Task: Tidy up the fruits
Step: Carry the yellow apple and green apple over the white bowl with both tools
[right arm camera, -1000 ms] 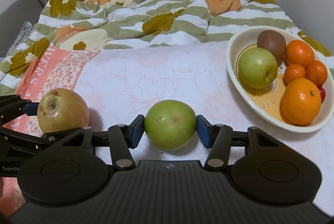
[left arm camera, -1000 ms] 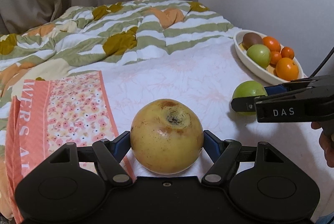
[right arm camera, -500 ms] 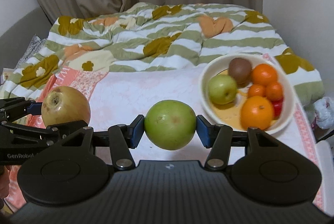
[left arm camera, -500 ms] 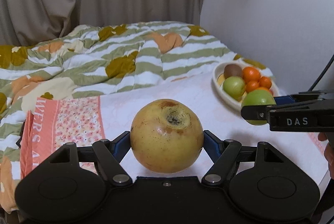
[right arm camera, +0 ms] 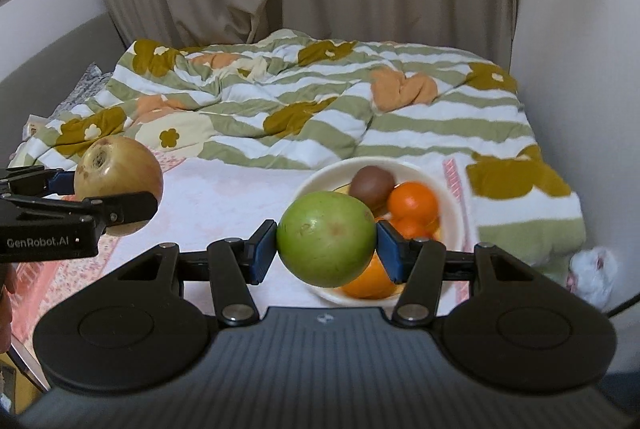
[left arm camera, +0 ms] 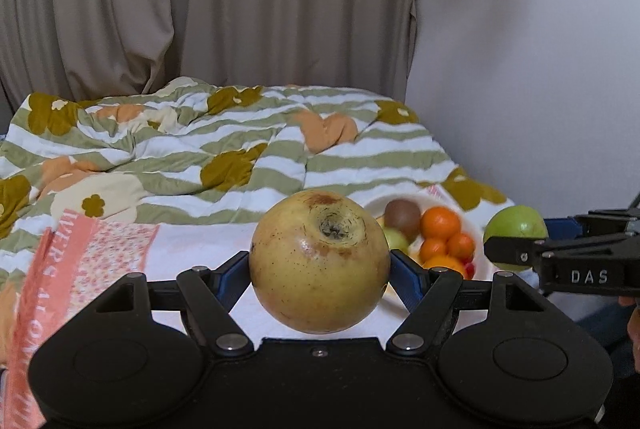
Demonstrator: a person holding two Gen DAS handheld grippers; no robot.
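My left gripper [left arm camera: 319, 271] is shut on a large yellow fruit [left arm camera: 319, 261] with a brown blossom end, held in the air above the bed. In the right wrist view that yellow fruit [right arm camera: 118, 181] hangs at the left in the left gripper [right arm camera: 120, 195]. My right gripper [right arm camera: 326, 241] is shut on a green apple [right arm camera: 326, 238], lifted in front of the white bowl [right arm camera: 454, 201]. The bowl holds a kiwi [right arm camera: 372, 183], several oranges [right arm camera: 412, 201] and another green fruit [left arm camera: 394, 241]. From the left wrist view the green apple [left arm camera: 516, 229] shows at the right.
A striped, flowered quilt [right arm camera: 320, 101] lies bunched across the far half of the bed. A pink floral cloth [left arm camera: 80, 257] covers the near left. Curtains [left arm camera: 240, 1] hang behind, with a wall [left arm camera: 520, 49] close on the right. A white soft toy [right arm camera: 592, 275] lies beside the bed.
Both grippers rose from the bed surface with their fruits and drew toward the bowl; the bowl now sits lower and closer behind the held fruits.
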